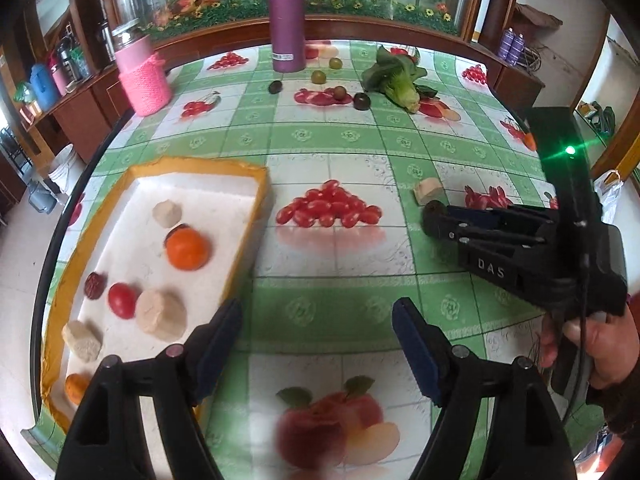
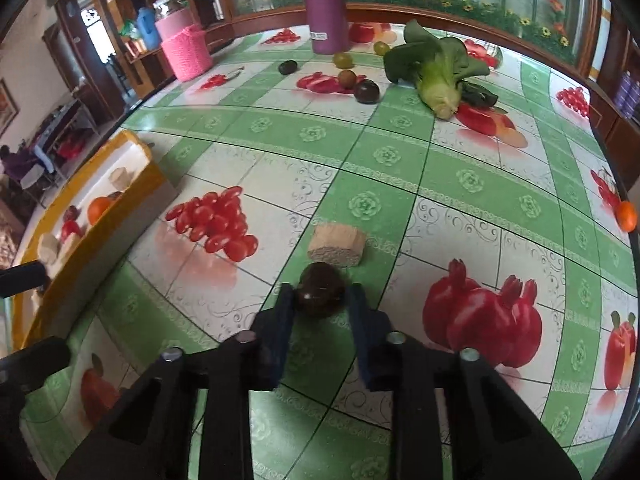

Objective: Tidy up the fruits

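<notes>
Dark plum point(image 2: 319, 289) sits pinched between the right gripper point(image 2: 320, 300) fingers, just above the tablecloth point(image 2: 400, 184), with a beige cut chunk point(image 2: 337, 245) right past the fingertips. Left gripper point(image 1: 318, 312) fingers are spread wide with nothing between them, the yellow-rimmed tray point(image 1: 244, 232) of fruit just beyond its left finger. Far ahead lie loose plums point(image 2: 367, 91), leafy greens point(image 2: 436, 68) and a purple bottle point(image 2: 324, 4).

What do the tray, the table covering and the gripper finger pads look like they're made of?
Tray: apparently white foam, grainy matte floor, with rim edges wrapped in wrinkled yellow tape. Table covering: likely glossy plastic or oilcloth, since it has printed fruit and green checks and mirrors the objects on it. Finger pads: dark blue, matte, possibly rubber or foam; the left gripper frame looks like black rigid plastic.
</notes>
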### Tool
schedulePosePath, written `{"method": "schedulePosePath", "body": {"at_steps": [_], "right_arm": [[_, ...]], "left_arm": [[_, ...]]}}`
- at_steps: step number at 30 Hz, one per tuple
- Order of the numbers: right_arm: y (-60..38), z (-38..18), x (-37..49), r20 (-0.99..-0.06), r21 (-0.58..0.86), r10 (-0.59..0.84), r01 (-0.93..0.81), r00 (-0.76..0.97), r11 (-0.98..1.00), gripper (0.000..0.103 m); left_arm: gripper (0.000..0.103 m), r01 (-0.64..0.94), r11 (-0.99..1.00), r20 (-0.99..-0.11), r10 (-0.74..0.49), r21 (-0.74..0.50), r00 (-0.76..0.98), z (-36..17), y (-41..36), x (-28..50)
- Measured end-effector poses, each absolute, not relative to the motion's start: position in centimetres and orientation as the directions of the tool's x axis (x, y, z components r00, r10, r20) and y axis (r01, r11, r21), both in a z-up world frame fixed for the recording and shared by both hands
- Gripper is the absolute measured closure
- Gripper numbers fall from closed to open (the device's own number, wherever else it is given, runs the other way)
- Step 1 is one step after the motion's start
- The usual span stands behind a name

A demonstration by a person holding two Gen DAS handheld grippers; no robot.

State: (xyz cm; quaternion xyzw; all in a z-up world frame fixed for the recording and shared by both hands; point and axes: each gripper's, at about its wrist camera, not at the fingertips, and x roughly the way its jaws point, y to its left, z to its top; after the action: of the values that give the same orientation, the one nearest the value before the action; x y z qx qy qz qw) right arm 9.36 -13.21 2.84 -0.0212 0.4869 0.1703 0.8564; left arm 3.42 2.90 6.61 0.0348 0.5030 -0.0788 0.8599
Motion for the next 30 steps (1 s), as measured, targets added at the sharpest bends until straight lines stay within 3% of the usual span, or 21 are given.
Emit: {"method": "schedulePosePath", "body": {"at_steps": [11, 20, 25, 30], "right_arm": [[-20.3, 4.3, 4.9, -0.828, 0.061, 0.2, -0.271, 0.523, 0.961, 0.08], [-24.1, 3.6, 3.4, -0.837, 0.111, 0.198, -0.196, 0.511, 0.974, 0.079], [-24.2, 3.7, 3.4, -0.826, 0.125, 0.209, -0.192, 0.523, 0.974, 0.079], [-24.2, 4.1, 3.2, -0.814, 0.139, 0.218, -0.185, 0.538, 0.973, 0.079]], "left_arm": [[0.023, 0.211, 0.976, -0.876, -0.145, -0.051, 0.46, 4.9, -4.9, 9.0], [0.024, 0.171, 0.984, -0.871, -0.124, -0.047, 0.475, 3.1, -8.4, 12.5], [0.073, 0.191, 0.981, -0.872, -0.131, -0.044, 0.471, 2.0, -8.4, 12.5], [0.073, 0.212, 0.971, -0.869, -0.201, -0.115, 0.452, 2.5, -7.2, 11.5]]}}
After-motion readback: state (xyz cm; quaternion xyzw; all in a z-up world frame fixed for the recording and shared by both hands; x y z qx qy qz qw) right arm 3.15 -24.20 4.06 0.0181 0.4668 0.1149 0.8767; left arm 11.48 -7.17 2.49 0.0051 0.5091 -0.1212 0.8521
